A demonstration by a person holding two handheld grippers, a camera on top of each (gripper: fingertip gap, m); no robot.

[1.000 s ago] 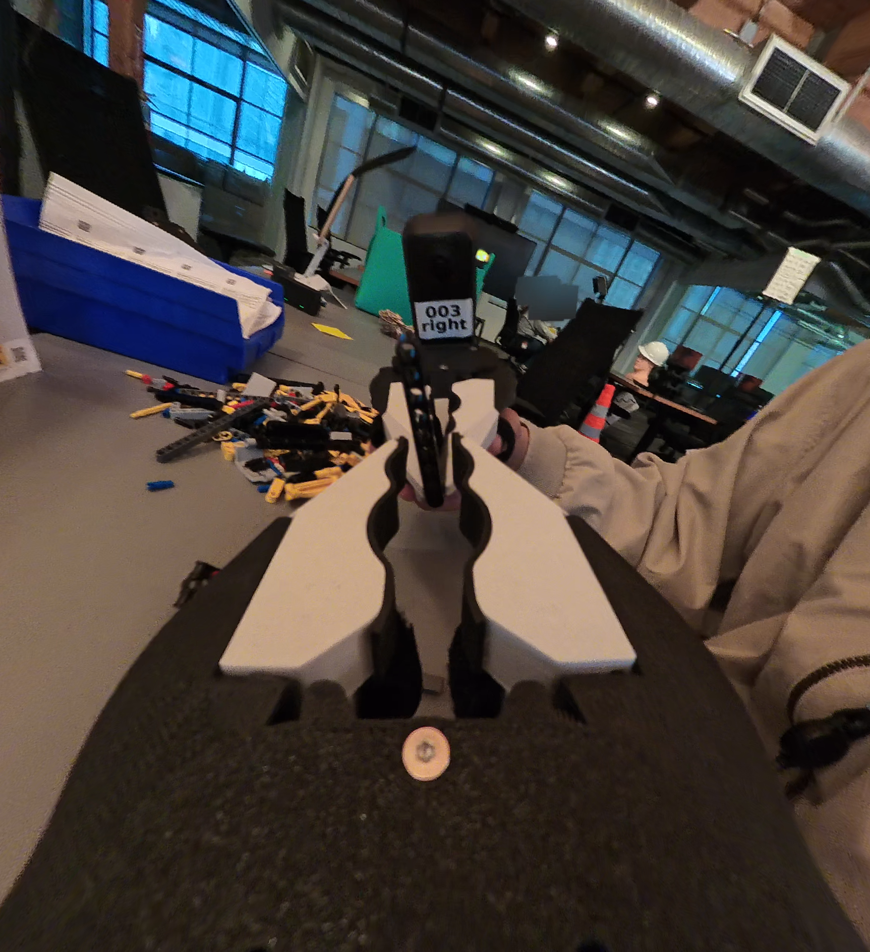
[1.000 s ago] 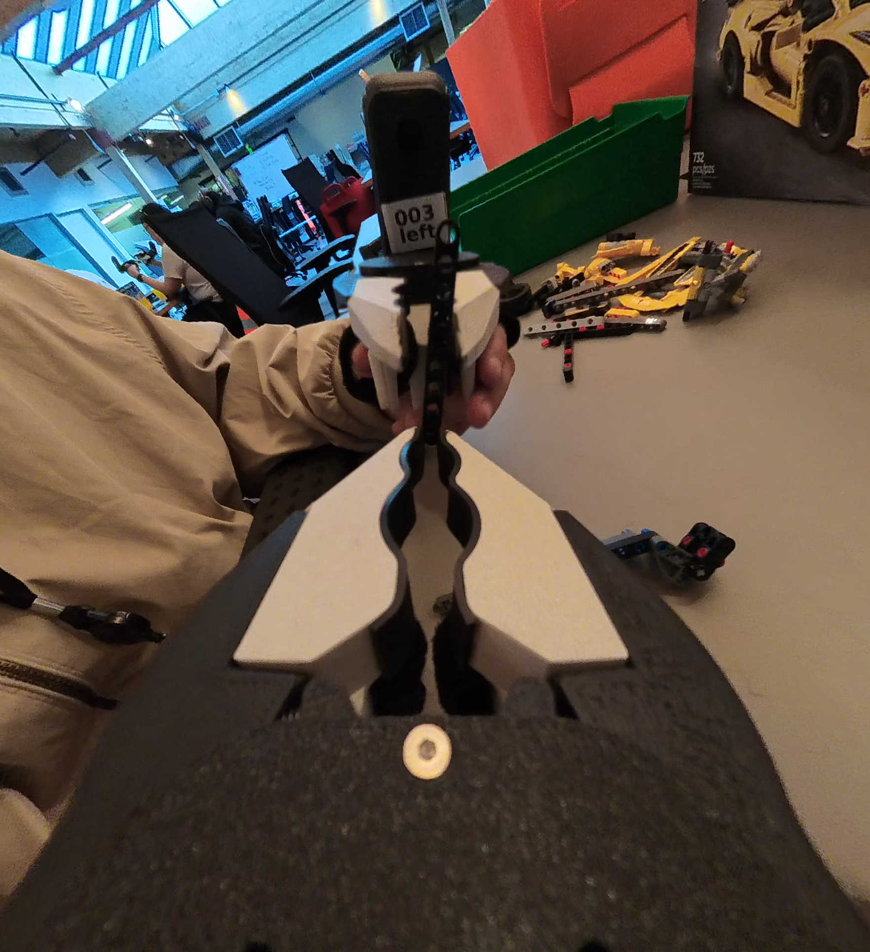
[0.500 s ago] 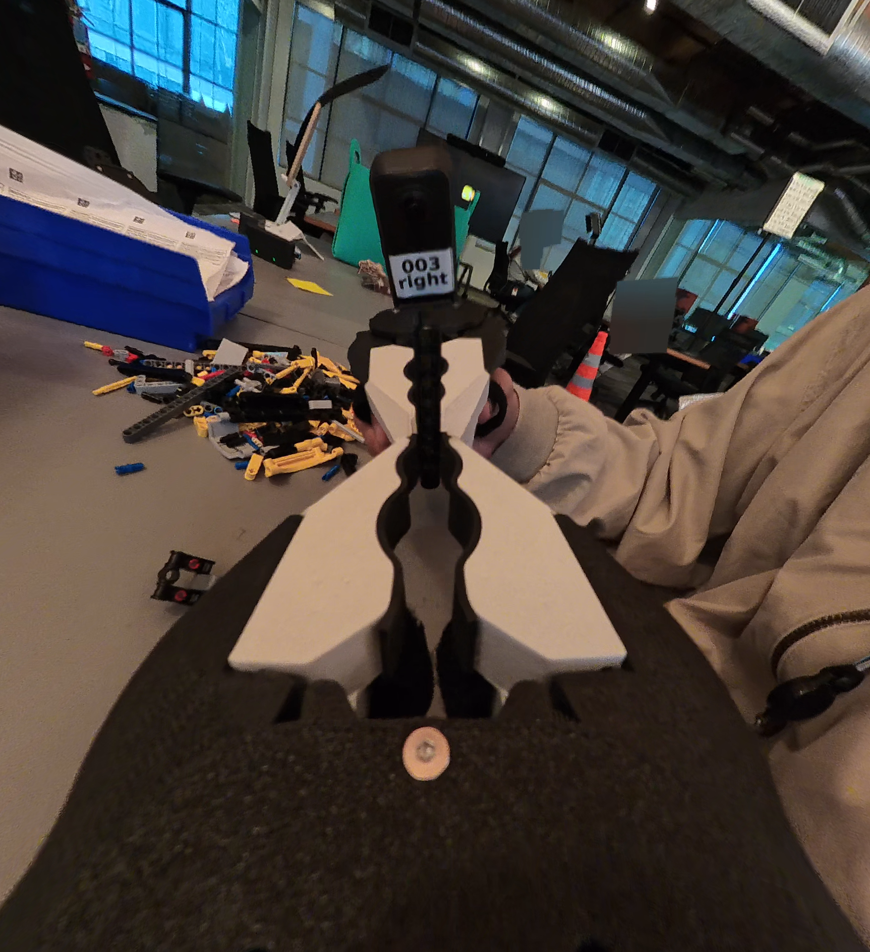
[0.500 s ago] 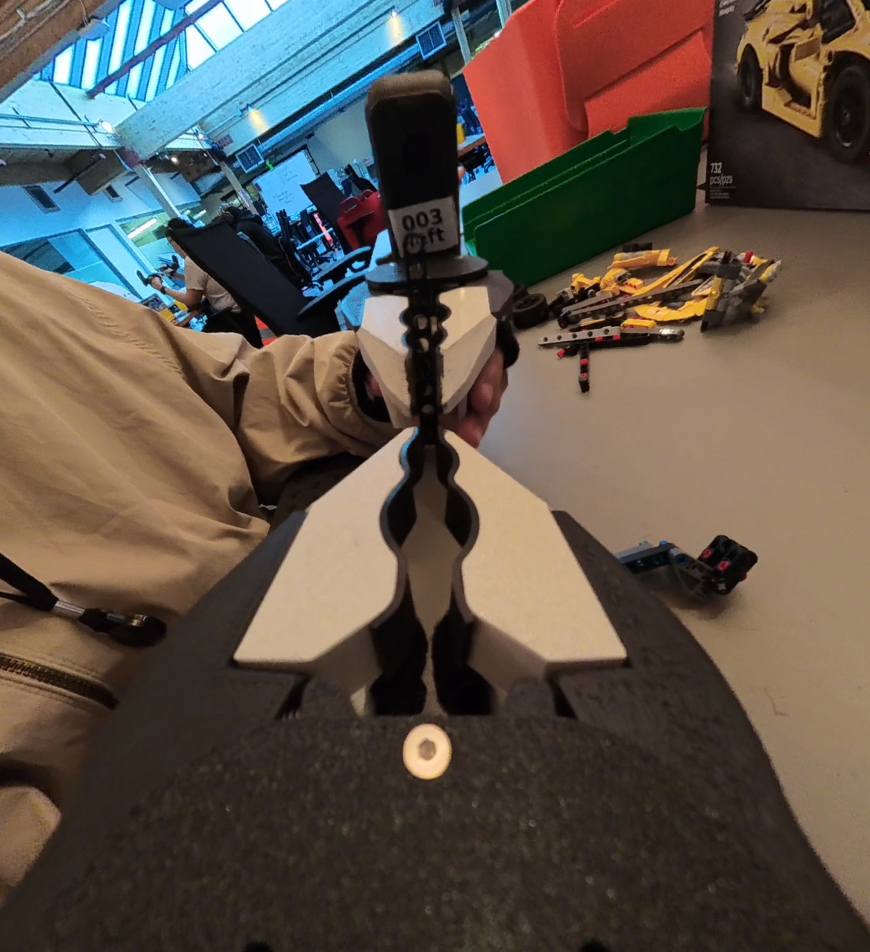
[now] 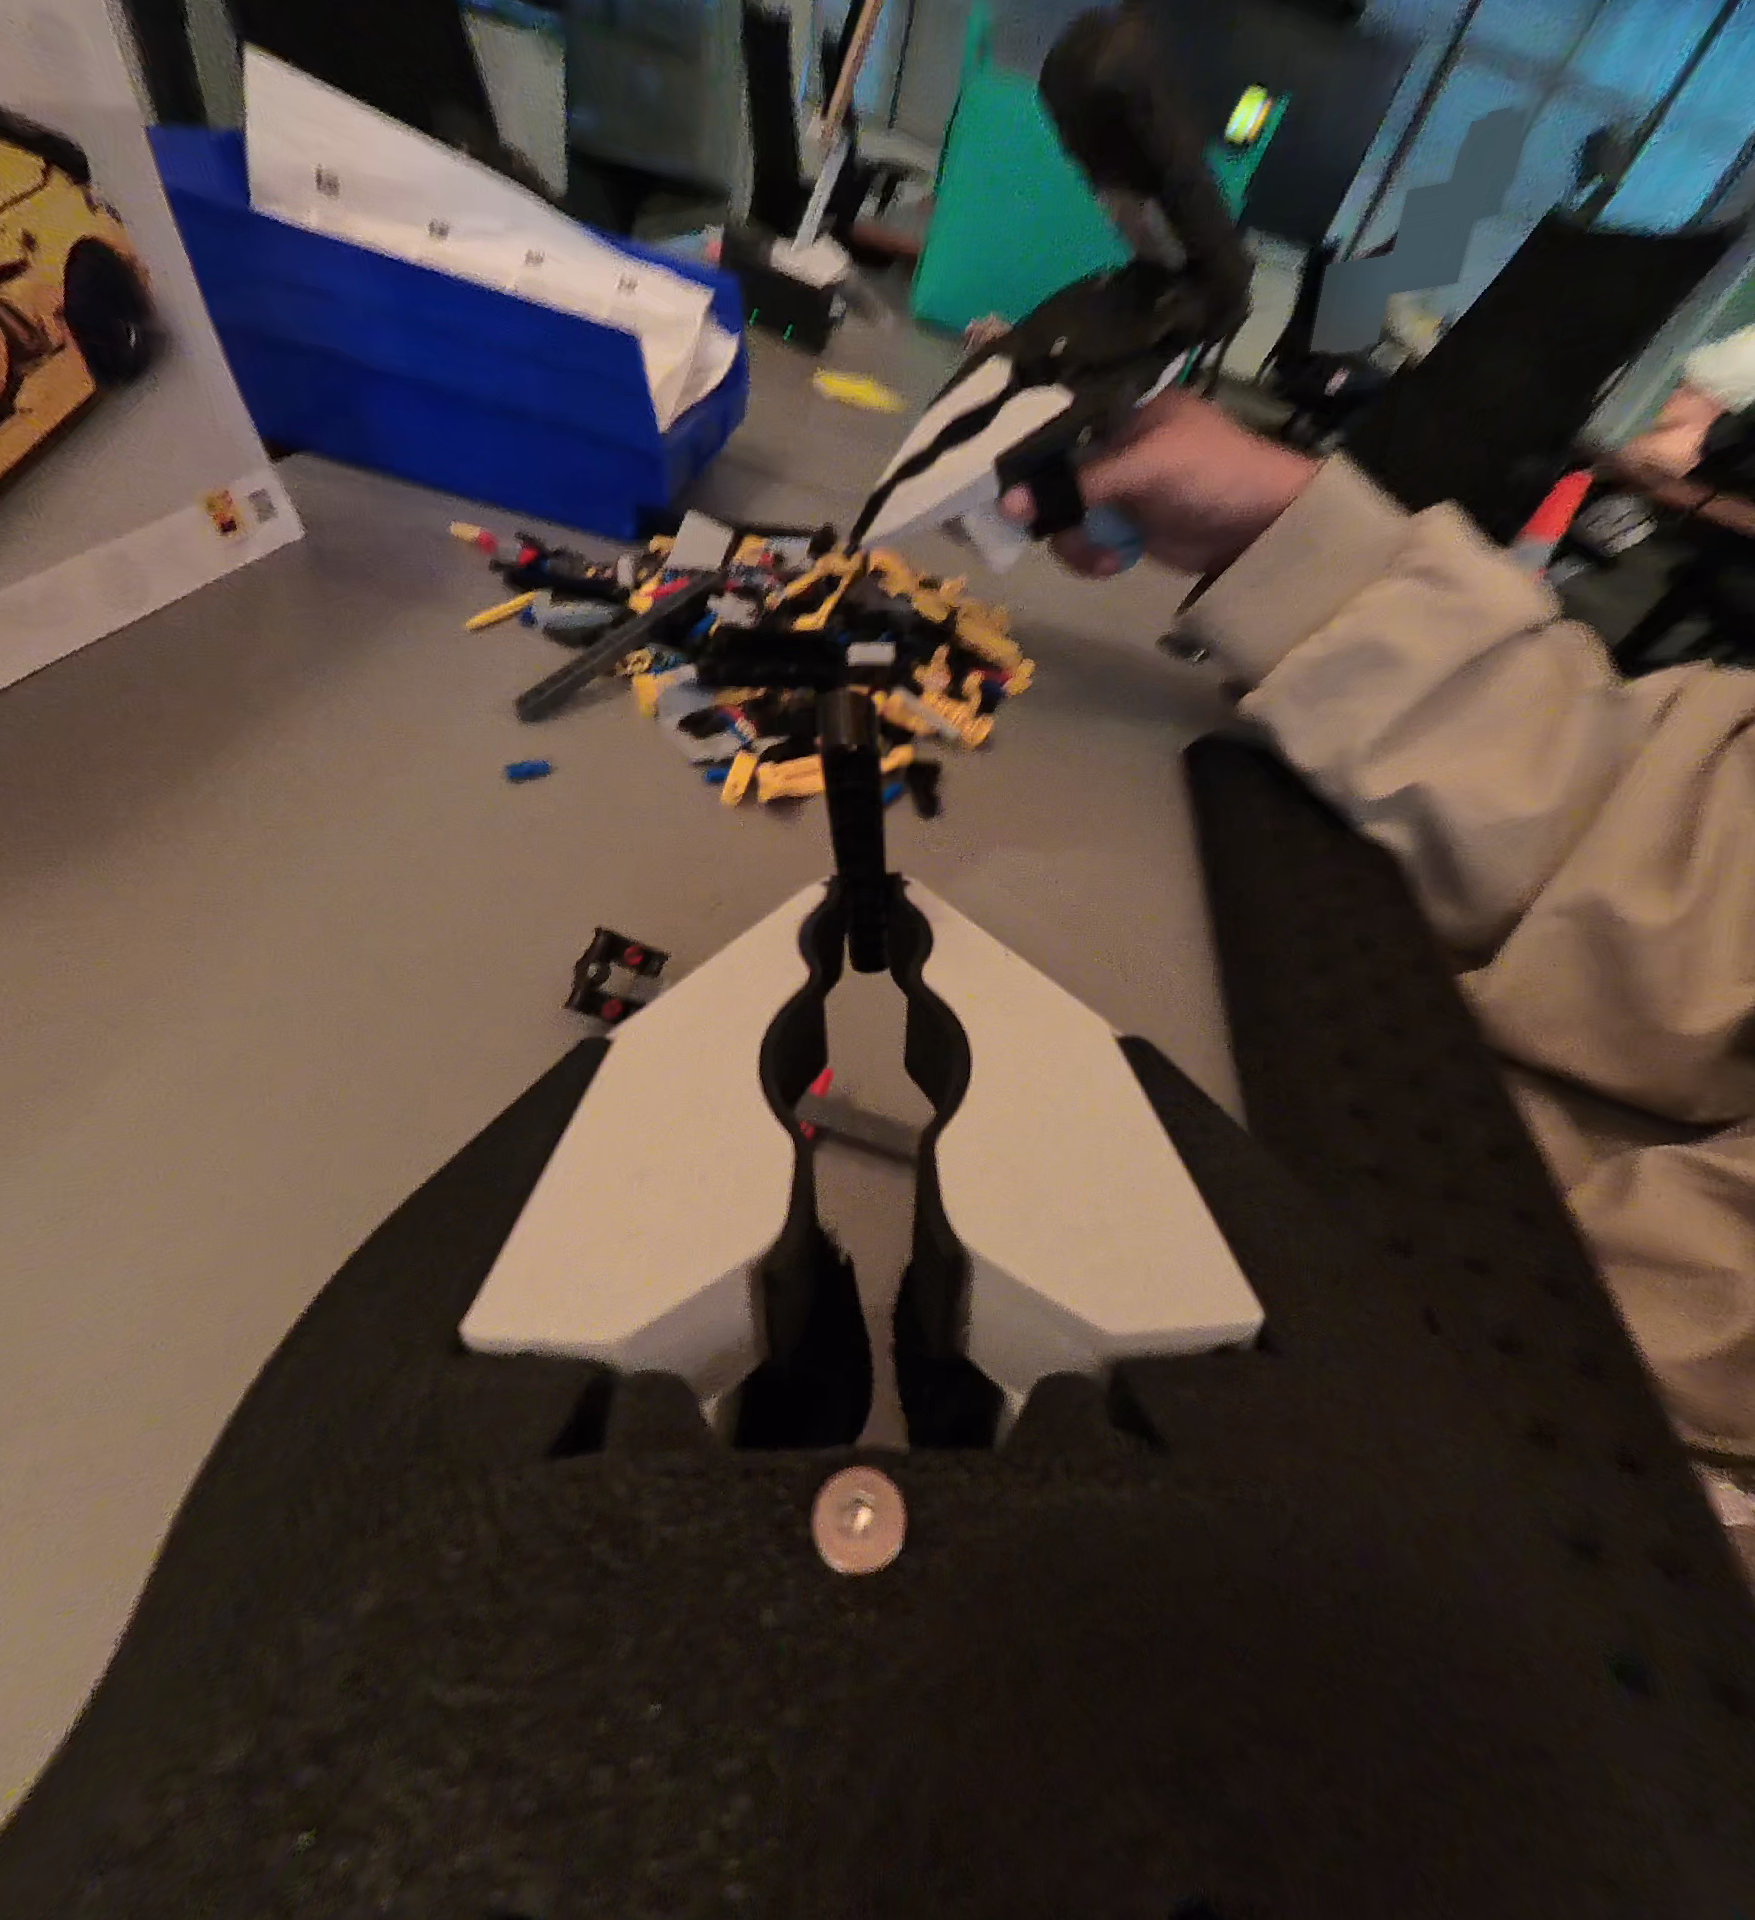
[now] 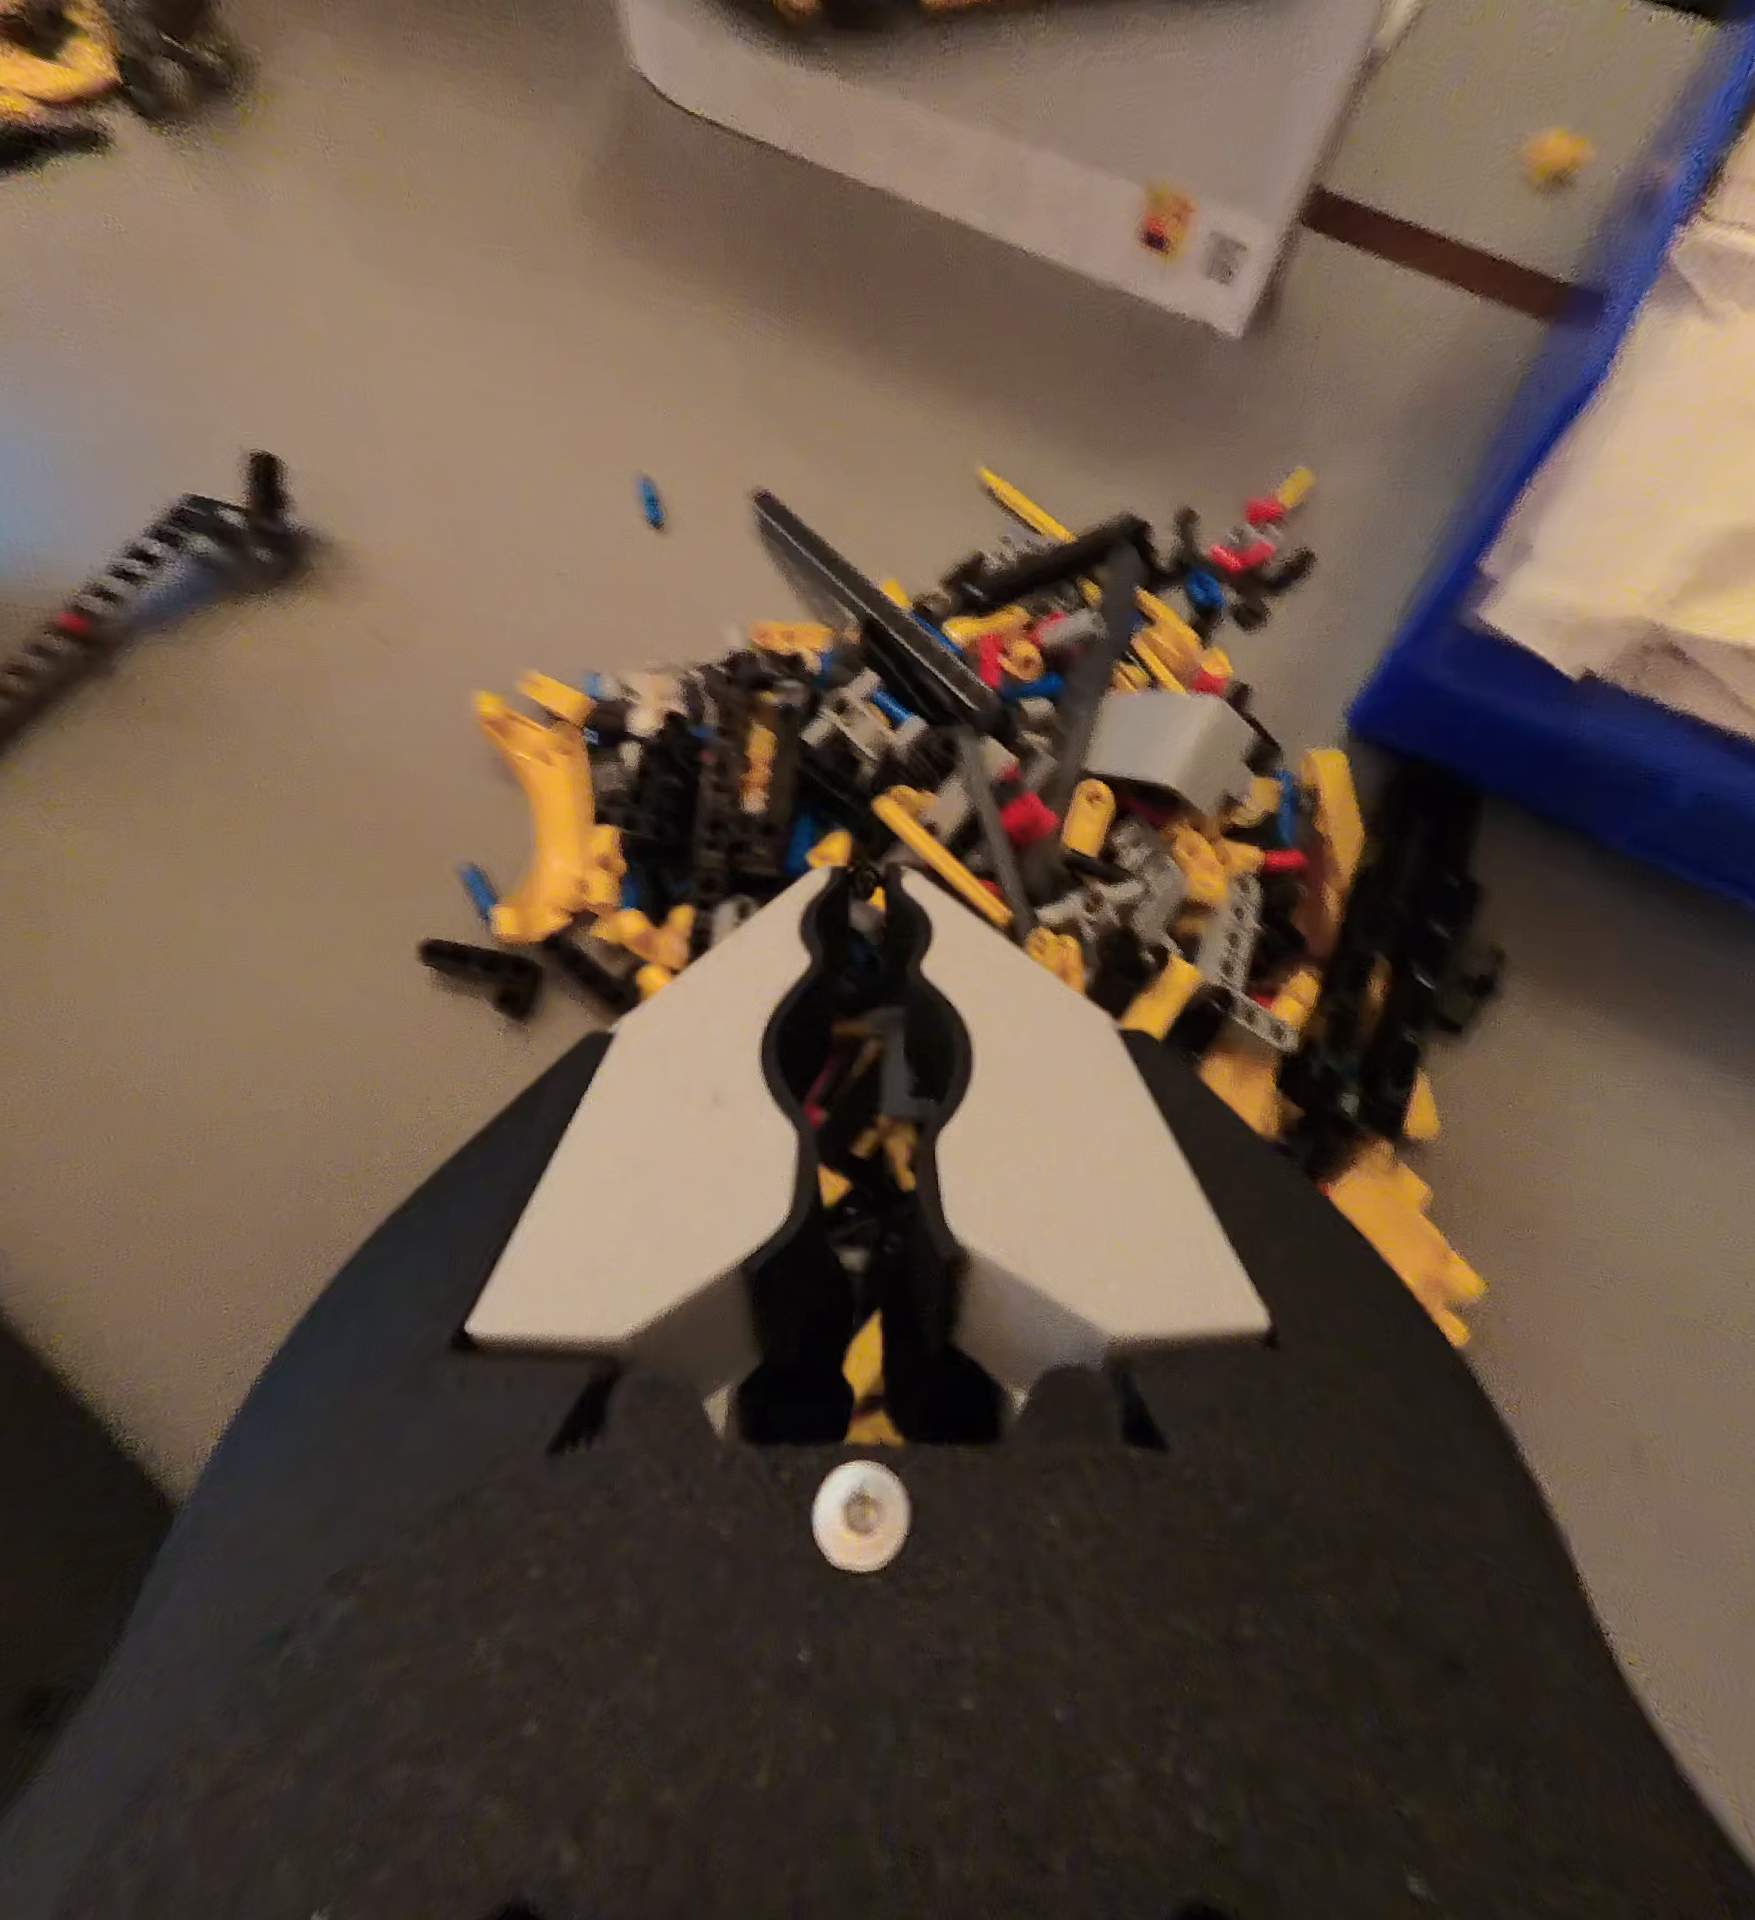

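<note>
Since half a second ago my tongs have split: both were on one black beam, now only my left gripper (image 5: 860,914) has it. Right one swung away to the brick pile.

Left wrist view: left tips pinched tight on the black studded beam (image 5: 852,821), which sticks out forward past the tips, above the desk (image 5: 177,987). Small black piece with red pins (image 5: 615,971) lies on the desk just left of the fingers. Right gripper (image 5: 868,525) shows farther off in a hand (image 5: 1179,488), tips down at the far side of the brick pile (image 5: 790,665). Blue bin (image 5: 416,384) at the desk's far edge holds white paper sheets (image 5: 478,239). Printed box with a yellow car (image 5: 31,343) stands at far left.

Right wrist view, blurred: right tips nearly together right over the pile (image 6: 956,790); something small and dark sits at the tips, cannot tell if it's gripped. Blue bin (image 6: 1579,727) with papers (image 6: 1683,468) at right. Long black toothed beam (image 6: 83,634) lies apart at left.
</note>
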